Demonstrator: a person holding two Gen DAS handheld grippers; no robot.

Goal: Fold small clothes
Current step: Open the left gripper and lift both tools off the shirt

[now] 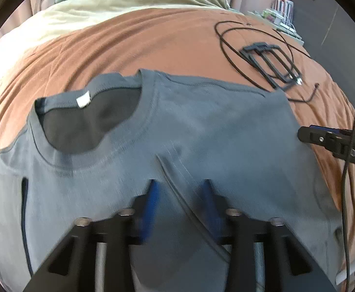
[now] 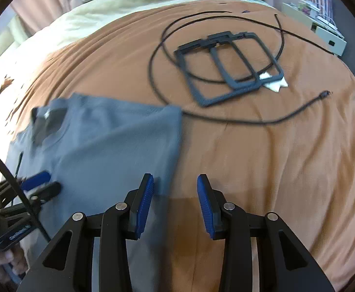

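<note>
Grey shirt on an orange blanket.
Right gripper gapes over the shirt's right edge; black frames lie beyond.

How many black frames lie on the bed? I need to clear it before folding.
2, overlapping each other on the orange blanket beyond the grey shirt: the larger frame underneath, the smaller frame across it. A cable loops around them.

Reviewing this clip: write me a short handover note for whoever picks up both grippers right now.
Left gripper: open, over the grey T-shirt, holding nothing.
Right gripper: open, empty, at the shirt's right edge, over the orange blanket.
Shirt lies front up, collar away from you; its right side looks already folded in to a straight edge. Left side and the bottom-up fold look still to do.
Black frames and a loose cable lie beyond the shirt; keep clear of them.
</note>
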